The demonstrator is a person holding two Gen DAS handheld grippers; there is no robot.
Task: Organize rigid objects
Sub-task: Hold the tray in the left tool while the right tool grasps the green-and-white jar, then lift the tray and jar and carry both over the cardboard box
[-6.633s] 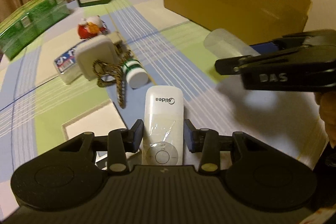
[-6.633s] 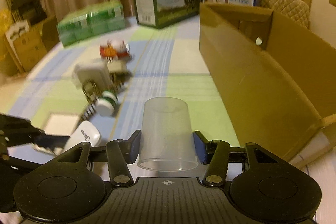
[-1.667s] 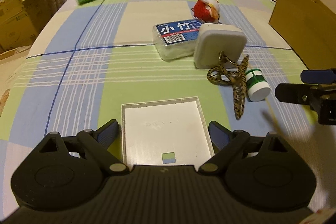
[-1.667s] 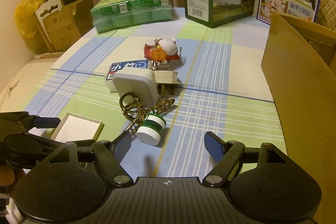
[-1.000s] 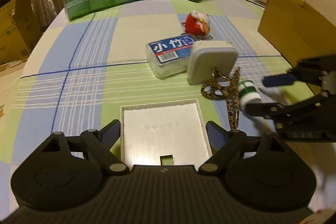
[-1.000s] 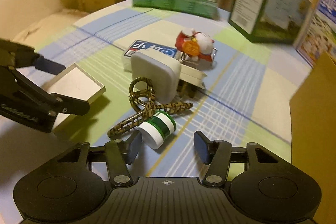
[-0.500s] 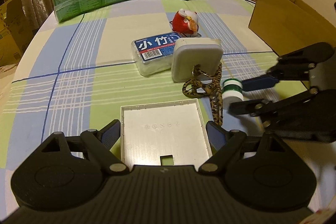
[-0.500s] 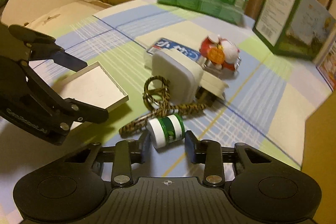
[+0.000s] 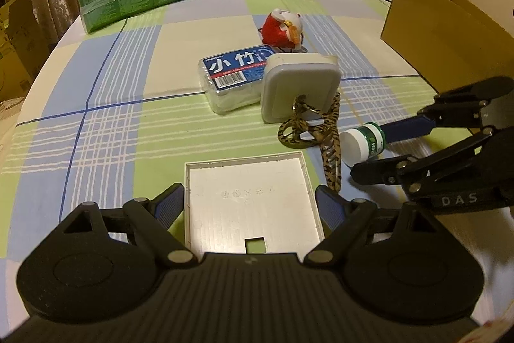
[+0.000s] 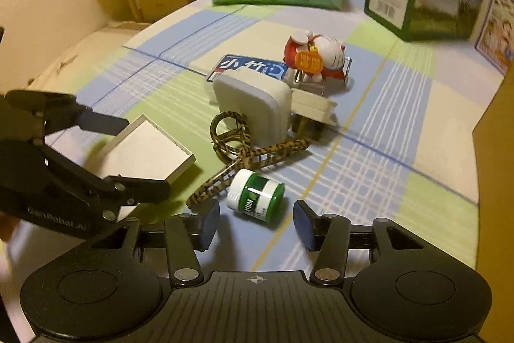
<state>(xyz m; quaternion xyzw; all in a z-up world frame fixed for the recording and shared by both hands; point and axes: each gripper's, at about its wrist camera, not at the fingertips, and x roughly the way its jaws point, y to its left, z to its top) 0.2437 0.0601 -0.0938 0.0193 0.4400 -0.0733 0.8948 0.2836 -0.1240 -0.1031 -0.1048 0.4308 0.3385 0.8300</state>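
With the small green jar [image 10: 255, 197] lying on its side on the counter between the opening jaws of the right gripper [image 10: 255, 225], untouched, it is needing a squarer, deeper straddle before closing.

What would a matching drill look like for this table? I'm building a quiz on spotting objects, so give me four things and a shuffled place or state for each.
1. small green jar
2. shallow white tray
3. red figurine
4. leopard-print hair clip

A. between the open left gripper's fingers
B. standing beyond the blue-labelled box
C. on its side, ahead of the right gripper
D. between jar and tray

Pairs: 1-C, 2-A, 3-B, 4-D
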